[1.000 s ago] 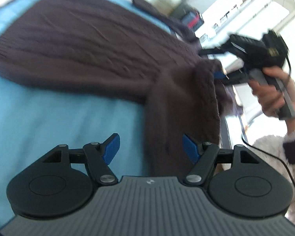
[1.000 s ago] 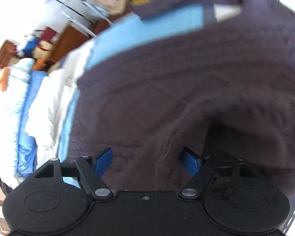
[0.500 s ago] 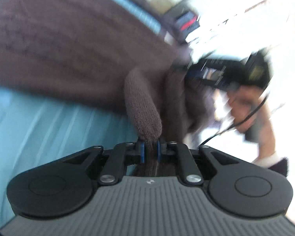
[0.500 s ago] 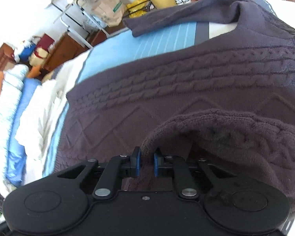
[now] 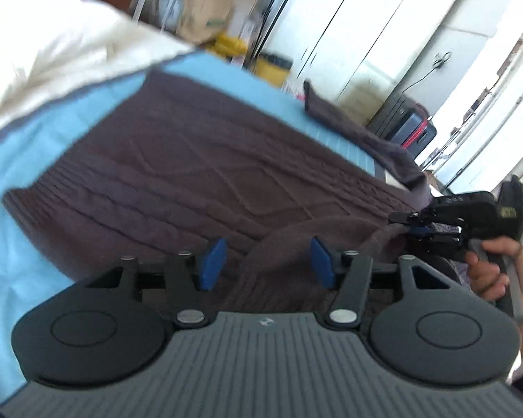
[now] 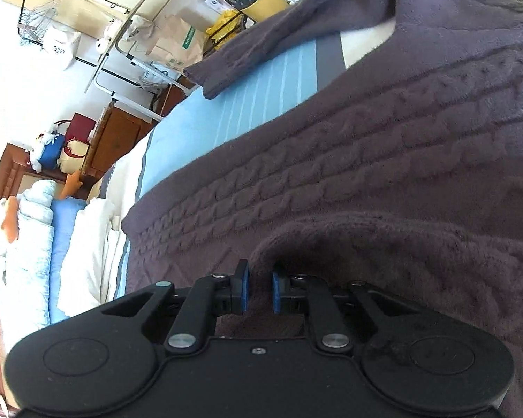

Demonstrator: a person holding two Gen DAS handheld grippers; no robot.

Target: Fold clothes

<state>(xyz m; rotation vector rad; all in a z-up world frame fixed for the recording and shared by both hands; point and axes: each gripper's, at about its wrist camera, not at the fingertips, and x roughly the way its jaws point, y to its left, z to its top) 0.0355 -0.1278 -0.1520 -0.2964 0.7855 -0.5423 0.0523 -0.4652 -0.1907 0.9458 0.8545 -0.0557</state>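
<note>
A dark brown cable-knit sweater lies flat on the light blue bed sheet. Its near sleeve is folded over the body. My left gripper hovers above that sleeve with its jaws opening; the fabric sits between the blue pads but they do not press on it. A hand holds my right gripper, which is shut on the sleeve's other end. In the right wrist view the right gripper pinches a raised fold of the sleeve. The far sleeve stretches out over the sheet.
A white duvet is bunched along one side of the bed, with pillows beyond it. Past the bed's edge stand a yellow bin, a dark suitcase, white wardrobe doors, a paper bag and a wooden dresser.
My left gripper closed on the sleeve, then opened and let it go, and its view tilted up. My right gripper shut on the sleeve fold and moved across the sweater with it.
</note>
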